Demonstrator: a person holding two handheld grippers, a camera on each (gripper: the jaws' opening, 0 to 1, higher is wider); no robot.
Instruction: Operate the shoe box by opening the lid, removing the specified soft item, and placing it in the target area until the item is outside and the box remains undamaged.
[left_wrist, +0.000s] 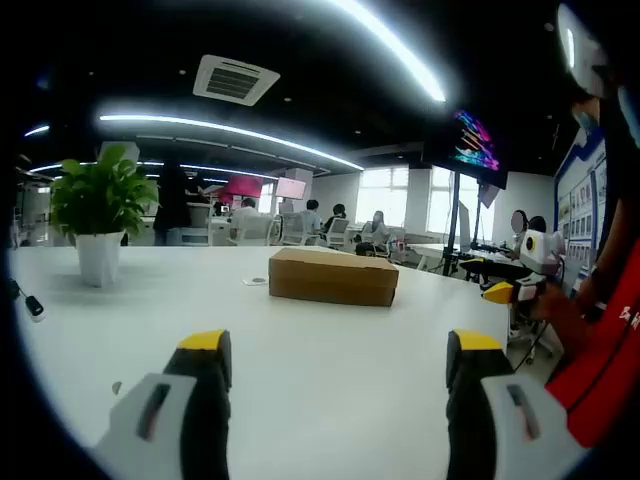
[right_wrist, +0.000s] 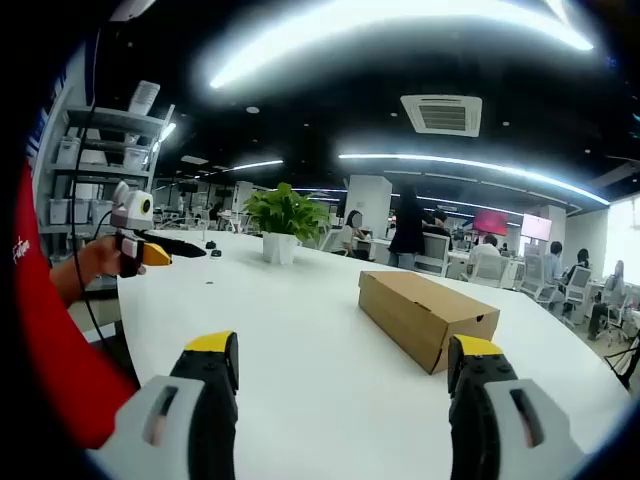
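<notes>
Open-plan office. Large white table (left_wrist: 300, 340) up front with a potted plant (left_wrist: 97, 215) on it. Behind: rows of desks with seated people at office chairs (right_wrist: 527, 272), one person standing (right_wrist: 408, 225). Dark ceiling with long curved LED light strips (left_wrist: 220, 128) and a cassette air-con vent (right_wrist: 441, 113). Wall-mounted screen (left_wrist: 466, 145) with coloured display, bright windows (left_wrist: 385, 195) at far end. Metal shelving rack (right_wrist: 95, 165) holding storage bins in the right gripper view. Poster board (left_wrist: 578, 200) on the wall.

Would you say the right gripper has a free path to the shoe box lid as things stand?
Probably yes: the right gripper is open, and bare table lies between it and the closed shoe box.
</notes>
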